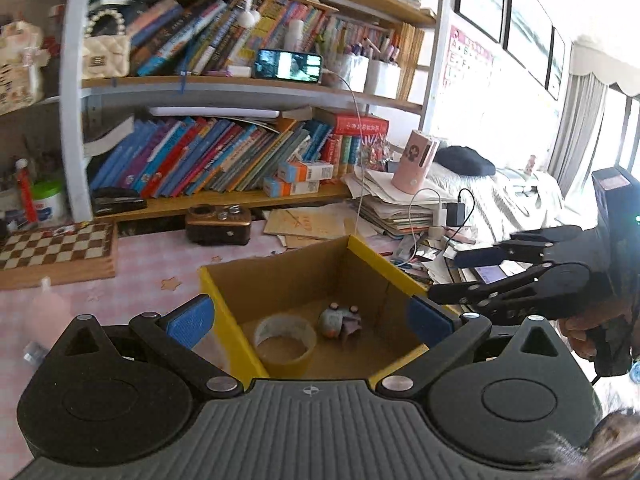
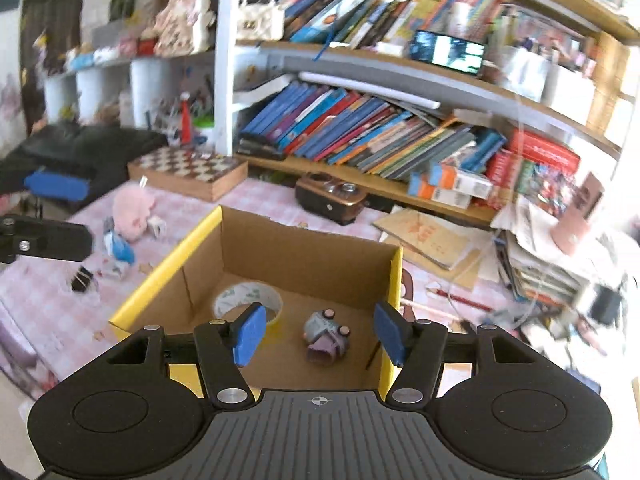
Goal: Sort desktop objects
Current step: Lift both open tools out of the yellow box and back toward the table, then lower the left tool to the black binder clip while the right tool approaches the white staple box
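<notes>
A: Your left gripper (image 1: 310, 322) hangs over the open brown cardboard box with yellow-taped rim (image 1: 376, 258), blue pads spread wide, nothing between them.

B: And your right gripper (image 2: 320, 334)?

A: It's above the same box (image 2: 192, 240), pads apart, nothing pinched. Empty. You can also see it from the left wrist view, coming in from the right edge (image 1: 454, 276), your hand (image 1: 580, 330) on its handle.

B: What's in the box?

A: A roll of clear packing tape with a pale core (image 2: 248, 300) lying flat on the box floor, left side in the right wrist view. Near it, apart from it, a small grey-and-purple toy figure with pink round ends (image 2: 326, 336). Same two show in the left view: tape (image 1: 285, 338), toy (image 1: 340, 320).

B: Anything still on the bench?

A: Yes. On the pink checked bench cloth (image 2: 52, 280), left of the box: a pink plush toy (image 2: 132, 210), a blue-and-white small packet (image 2: 118, 246) just beside it, a black binder clip (image 2: 82, 278) nearer you. A red pencil (image 2: 460, 298) lies right of the box. A wooden chessboard box (image 2: 188, 172) sits further back, and a brown retro-style radio (image 2: 332, 198) in front of the bookshelf of leaning books (image 2: 360, 128).

B: Blur?

A: The right side of the right view is smeared; the paper stack (image 2: 536, 248) is hard to read.
</notes>
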Available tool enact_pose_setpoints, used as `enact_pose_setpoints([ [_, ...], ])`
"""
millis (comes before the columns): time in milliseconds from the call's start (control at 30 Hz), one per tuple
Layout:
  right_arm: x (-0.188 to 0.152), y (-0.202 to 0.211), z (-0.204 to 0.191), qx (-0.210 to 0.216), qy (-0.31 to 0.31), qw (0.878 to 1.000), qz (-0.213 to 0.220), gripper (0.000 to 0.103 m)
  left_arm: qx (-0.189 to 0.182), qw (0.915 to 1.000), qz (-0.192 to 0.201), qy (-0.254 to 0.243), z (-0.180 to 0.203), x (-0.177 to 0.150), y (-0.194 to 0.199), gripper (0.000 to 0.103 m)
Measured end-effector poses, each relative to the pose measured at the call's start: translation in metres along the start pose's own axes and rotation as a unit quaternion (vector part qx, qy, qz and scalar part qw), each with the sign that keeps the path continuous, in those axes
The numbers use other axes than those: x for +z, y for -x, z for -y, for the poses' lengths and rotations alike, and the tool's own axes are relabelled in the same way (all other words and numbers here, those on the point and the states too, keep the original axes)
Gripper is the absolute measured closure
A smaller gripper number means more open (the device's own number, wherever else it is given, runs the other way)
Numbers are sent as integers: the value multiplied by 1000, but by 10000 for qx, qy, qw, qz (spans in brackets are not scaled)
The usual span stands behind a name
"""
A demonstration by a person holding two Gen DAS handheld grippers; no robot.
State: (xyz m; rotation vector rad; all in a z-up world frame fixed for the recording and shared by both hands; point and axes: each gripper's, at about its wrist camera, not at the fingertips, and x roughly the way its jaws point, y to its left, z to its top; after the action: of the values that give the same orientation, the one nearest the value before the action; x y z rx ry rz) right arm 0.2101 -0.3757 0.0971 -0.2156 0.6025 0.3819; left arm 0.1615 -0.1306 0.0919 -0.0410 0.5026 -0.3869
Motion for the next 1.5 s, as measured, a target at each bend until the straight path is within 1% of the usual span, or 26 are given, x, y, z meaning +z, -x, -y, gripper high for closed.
enact_pose_setpoints([
  [133, -10, 19, -22, -70, -314, 9995, 29, 42, 135, 9999, 33, 81, -16, -16, 35, 0],
  [267, -24, 33, -55, -144, -508, 9986, 27, 42, 350, 9993, -19, 148, -35, -37, 65, 0],
  [433, -50, 40, -107, -48, -996, 9948, -195, 42, 449, 9984, -247, 239, -63, -64, 88, 0],
  [533, -64, 40, -146, 28, -1198, 9920, -386, 42, 472, 9981, -323, 245, -79, -81, 102, 0],
  [700, -78, 41, -205, 155, -1144, 9912, -650, 42, 406, 9971, -556, 317, -103, -110, 117, 0],
  [800, -79, 43, -234, 145, -751, 9944, -724, 42, 419, 9961, -668, 396, -116, -124, 123, 0],
  [900, -75, 46, -258, 134, -376, 9967, -712, 42, 393, 9956, -690, 507, -127, -133, 129, 0],
  [1000, -73, 48, -271, 138, -250, 9970, -719, 42, 412, 9957, -637, 527, -135, -137, 135, 0],
  [1100, -73, 45, -279, 145, -249, 9968, -742, 42, 449, 9956, -577, 594, -143, -139, 139, 0],
  [1200, -73, 41, -283, 158, -343, 9960, -810, 42, 382, 9948, -626, 713, -149, -142, 139, 0],
  [1300, -73, 40, -287, 152, -408, 9952, -879, 42, 347, 9943, -776, 642, -149, -145, 138, 0],
  [1367, -73, 40, -288, 176, -409, 9950, -889, 42, 307, 9948, -767, 594, -149, -147, 141, 0],
  [1500, -74, 33, -290, 235, -413, 9942, -969, 42, 418, 9936, -798, 679, -151, -153, 142, 0],
])
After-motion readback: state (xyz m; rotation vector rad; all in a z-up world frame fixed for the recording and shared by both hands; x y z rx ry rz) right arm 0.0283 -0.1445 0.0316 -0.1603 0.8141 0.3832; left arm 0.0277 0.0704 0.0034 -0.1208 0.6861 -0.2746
